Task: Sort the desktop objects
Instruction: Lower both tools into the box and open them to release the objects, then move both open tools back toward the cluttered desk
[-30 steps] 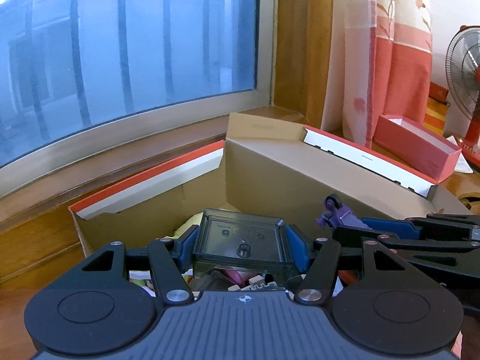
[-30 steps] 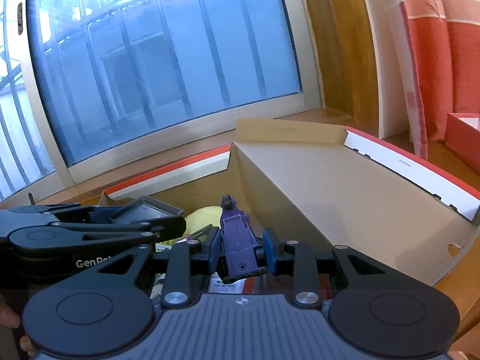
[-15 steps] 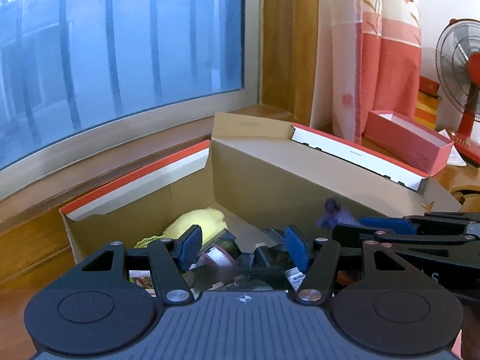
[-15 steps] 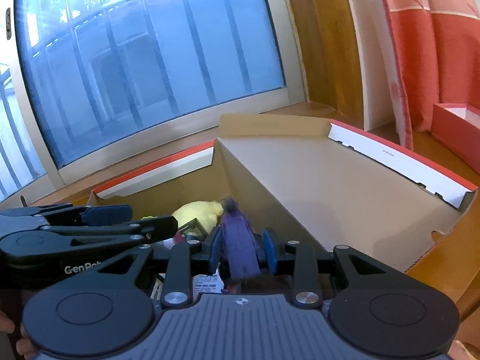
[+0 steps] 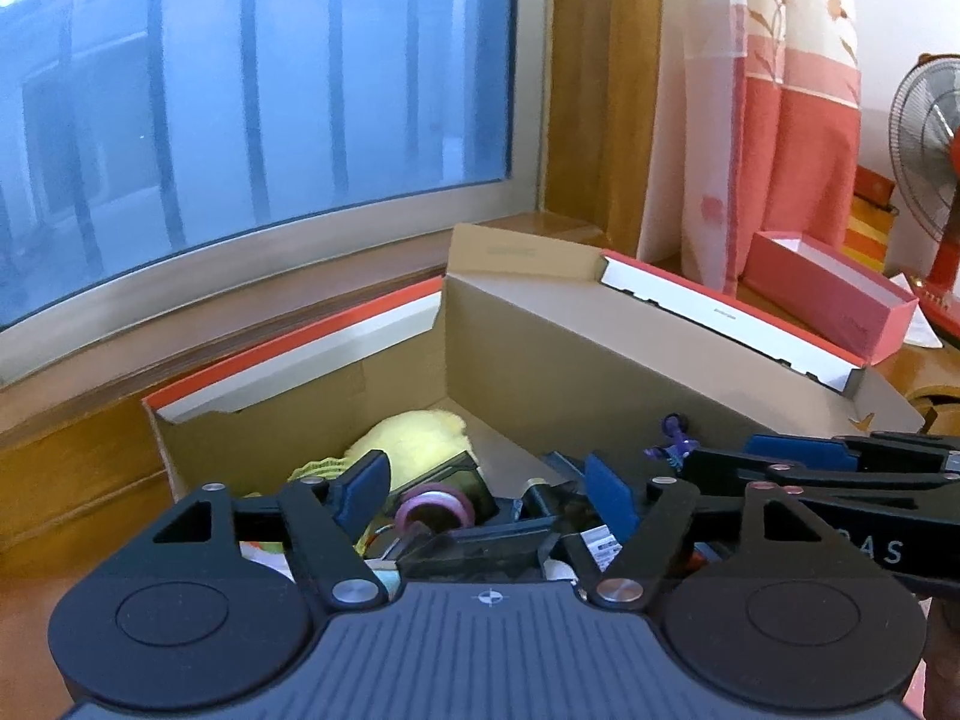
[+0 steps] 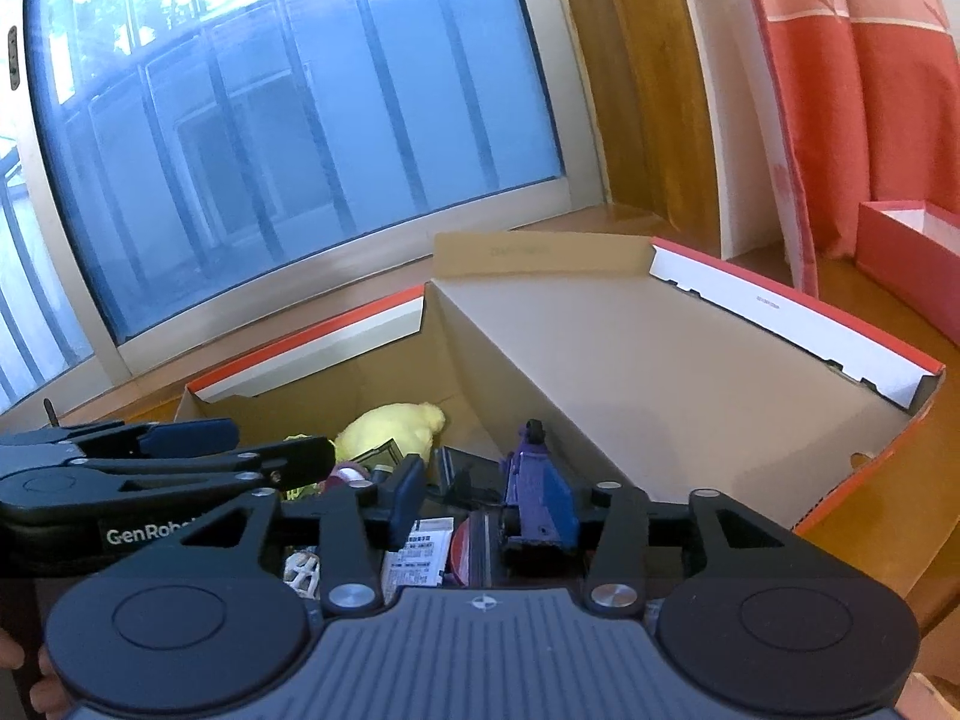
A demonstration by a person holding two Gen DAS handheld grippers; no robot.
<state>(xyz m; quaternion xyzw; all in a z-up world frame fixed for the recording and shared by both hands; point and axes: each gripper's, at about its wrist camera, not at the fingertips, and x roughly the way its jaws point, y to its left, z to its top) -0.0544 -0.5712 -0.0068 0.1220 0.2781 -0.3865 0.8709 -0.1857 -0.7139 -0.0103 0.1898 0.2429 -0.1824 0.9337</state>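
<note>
Bluish window (image 6: 312, 138) backlight, fisheye-warped edges.

White letters "GenRob" stand on the side of the left claw (image 6: 180, 450), just left of the cardboard box (image 6: 690, 372). Letters "AS" show on the right claw (image 5: 798, 450). Other labels are too small to read.

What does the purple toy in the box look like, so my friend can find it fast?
Look under the big window for the open cardboard box with the red and white rim. Inside it, by the tall inner wall on the right side, lies the purple toy, close to one pad of the right gripper. It is the only purple thing there, darker and harder-looking than the soft yellow plush on its left.
</note>
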